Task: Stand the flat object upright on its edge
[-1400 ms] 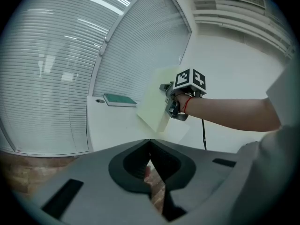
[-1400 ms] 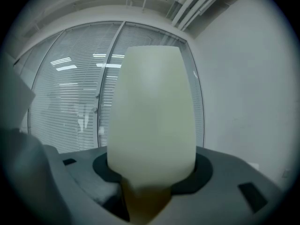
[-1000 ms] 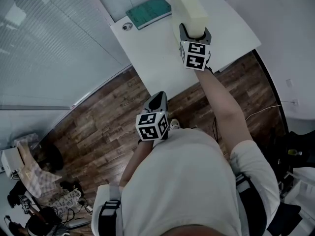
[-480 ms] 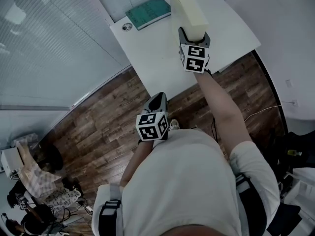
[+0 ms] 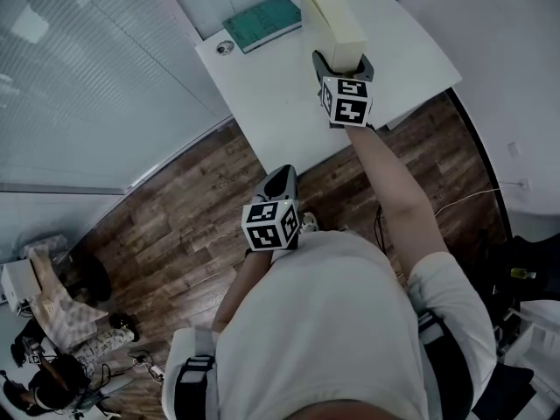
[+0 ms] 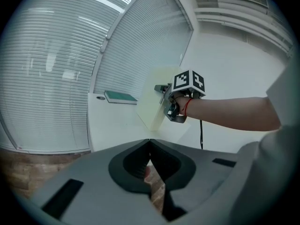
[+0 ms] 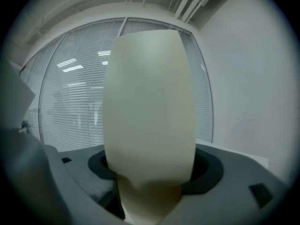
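One step remains, I judge: letting go. The cream slab point(image 5: 331, 11) stands on edge on the white table point(image 5: 262, 86), between the jaws of the right gripper point(image 5: 343, 59), which have just been opening and seem clear of it (a dark gap shows beside it). Next comes a straight pull back without brushing it. The left gripper point(image 5: 280, 175) hangs idle, jaws together, empty.

Head view: steeply down from above the person point(image 5: 324, 322) onto the white table point(image 5: 262, 86) beyond. Left gripper view: low off the table's near edge, facing across it to the cream slab point(image 6: 150, 102) at middle distance — right gripper view sits hard against that slab, facing the window blinds point(image 7: 70, 107). All three share the slab; head and left views also share the table and green book point(image 5: 265, 20).
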A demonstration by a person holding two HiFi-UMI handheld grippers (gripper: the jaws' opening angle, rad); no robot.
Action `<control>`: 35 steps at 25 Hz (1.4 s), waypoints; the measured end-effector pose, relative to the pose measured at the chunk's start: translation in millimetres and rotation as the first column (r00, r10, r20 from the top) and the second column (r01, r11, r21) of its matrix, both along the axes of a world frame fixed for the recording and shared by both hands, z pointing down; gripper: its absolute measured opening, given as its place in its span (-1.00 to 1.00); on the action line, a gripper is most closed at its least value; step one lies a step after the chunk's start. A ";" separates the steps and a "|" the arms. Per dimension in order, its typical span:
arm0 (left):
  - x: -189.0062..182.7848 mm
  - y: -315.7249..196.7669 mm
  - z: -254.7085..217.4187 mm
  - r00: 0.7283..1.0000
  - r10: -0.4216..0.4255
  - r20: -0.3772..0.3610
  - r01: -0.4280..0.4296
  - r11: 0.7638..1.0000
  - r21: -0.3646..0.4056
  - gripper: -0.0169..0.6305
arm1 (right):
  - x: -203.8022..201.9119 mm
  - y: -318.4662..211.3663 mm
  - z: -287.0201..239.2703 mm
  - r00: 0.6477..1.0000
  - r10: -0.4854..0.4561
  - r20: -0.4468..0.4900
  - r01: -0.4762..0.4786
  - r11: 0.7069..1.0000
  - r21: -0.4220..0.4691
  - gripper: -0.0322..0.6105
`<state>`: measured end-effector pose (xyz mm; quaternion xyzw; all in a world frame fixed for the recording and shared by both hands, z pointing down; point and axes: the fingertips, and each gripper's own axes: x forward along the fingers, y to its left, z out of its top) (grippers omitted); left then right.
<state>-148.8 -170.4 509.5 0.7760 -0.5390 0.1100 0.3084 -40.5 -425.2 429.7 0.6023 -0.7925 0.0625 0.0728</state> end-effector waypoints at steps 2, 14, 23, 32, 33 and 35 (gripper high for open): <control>1.9 2.8 -0.4 1.000 -0.003 0.002 0.003 1.000 0.000 -0.89 | 2.1 4.3 1.0 1.000 -0.007 0.006 0.007 1.000 -0.004 0.18; 20.9 26.8 -8.9 0.998 -0.065 0.002 0.065 0.998 0.021 -0.89 | 19.3 47.6 -9.6 0.996 -0.089 0.012 0.089 0.996 -0.013 0.19; 59.1 59.4 -19.5 0.996 -0.084 0.004 0.084 0.996 0.035 -0.89 | 58.8 101.9 -15.6 0.990 -0.127 0.061 0.129 0.991 -0.036 0.19; 91.7 93.0 -30.8 0.995 -0.101 0.014 0.100 0.993 0.055 -0.89 | 104.3 181.4 -8.9 0.972 -0.154 0.179 0.176 0.978 -0.114 0.18; 95.7 96.9 -32.4 0.995 -0.103 0.015 0.102 0.993 0.059 -0.89 | 110.4 191.2 -9.5 0.969 -0.154 0.193 0.179 0.977 -0.115 0.18; 103.9 105.5 -35.6 0.994 -0.109 0.017 0.107 0.992 0.066 -0.89 | 121.8 211.5 -12.6 0.965 -0.161 0.208 0.186 0.977 -0.106 0.12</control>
